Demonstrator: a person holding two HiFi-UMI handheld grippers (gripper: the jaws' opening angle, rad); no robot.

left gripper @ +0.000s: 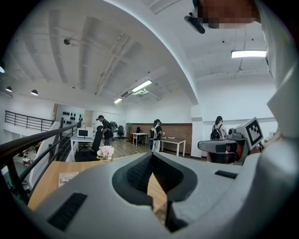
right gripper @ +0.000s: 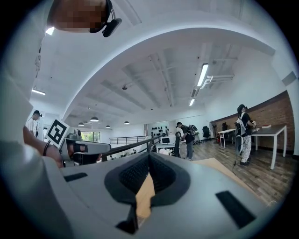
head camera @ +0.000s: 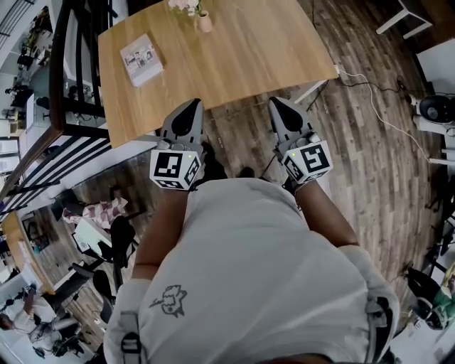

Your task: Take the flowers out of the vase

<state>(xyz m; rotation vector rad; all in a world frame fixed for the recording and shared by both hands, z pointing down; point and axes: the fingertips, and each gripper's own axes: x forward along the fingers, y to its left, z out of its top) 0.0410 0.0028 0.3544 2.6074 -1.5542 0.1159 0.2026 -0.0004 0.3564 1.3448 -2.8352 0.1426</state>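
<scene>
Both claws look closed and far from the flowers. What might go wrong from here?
1. The small vase stands far across the table; a long reach could knock it over.
2. The left claw and right claw are both shut and empty. Unless they open in time, they may just shove the flowers.
3. A cable lies on the floor right of the table, a possible trip hazard.

The right gripper, jaws closed together with nothing between them, points over a wooden table. The left gripper sits at left. People stand far right.
</scene>
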